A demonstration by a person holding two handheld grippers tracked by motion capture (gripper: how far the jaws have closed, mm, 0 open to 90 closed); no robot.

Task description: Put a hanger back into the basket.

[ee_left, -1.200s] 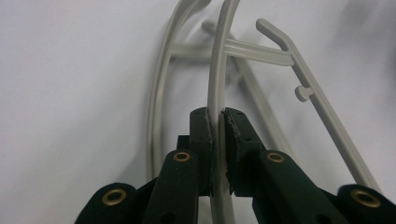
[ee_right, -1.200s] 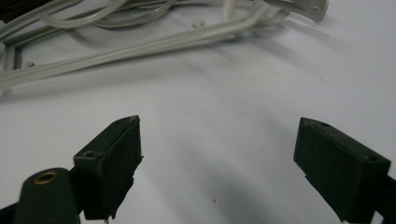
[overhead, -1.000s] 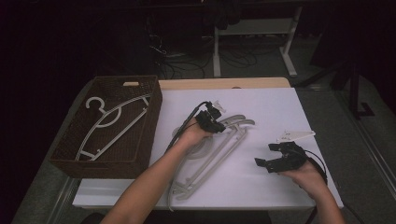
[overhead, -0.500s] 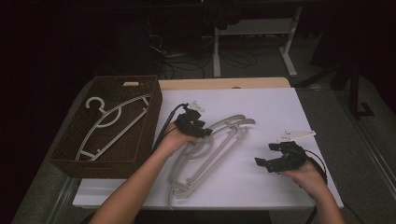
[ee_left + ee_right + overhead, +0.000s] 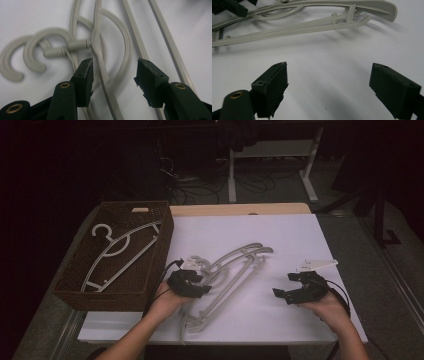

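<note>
Looking down from the high view, a white counter (image 5: 280, 250) carries a stack of pale grey hangers (image 5: 227, 272) lying on a slant across its middle, hooks toward the lower left and shoulders reaching up to the right. A brown woven basket (image 5: 67, 287) stands at the counter's left edge, and one white hanger (image 5: 117, 255) lies inside it. The left tool (image 5: 196, 284) sits low over the hook end of the stack, held by a hand whose forearm comes in from the bottom. The right tool (image 5: 292, 287) rests well apart from the hangers, near the counter's right side, its jaws pointing left toward them.

From the left gripper view, the left tool (image 5: 113, 72) has its jaws partly spread and holds nothing. One slim bar of the grey hangers (image 5: 100, 50) runs up between the two jaws, nearer the left one, though I cannot tell from this close angle whether that jaw touches it. Two curved hooks (image 5: 30, 53) lie side by side just beyond the left jaw, flat on the white counter (image 5: 195, 30).

From the right gripper view, the right tool (image 5: 328, 75) stands wide open and empty, with bare white counter (image 5: 327, 57) between its jaws. The shoulder ends of the grey hangers (image 5: 332, 21) cross the top of the frame, well clear of both jaws.
</note>
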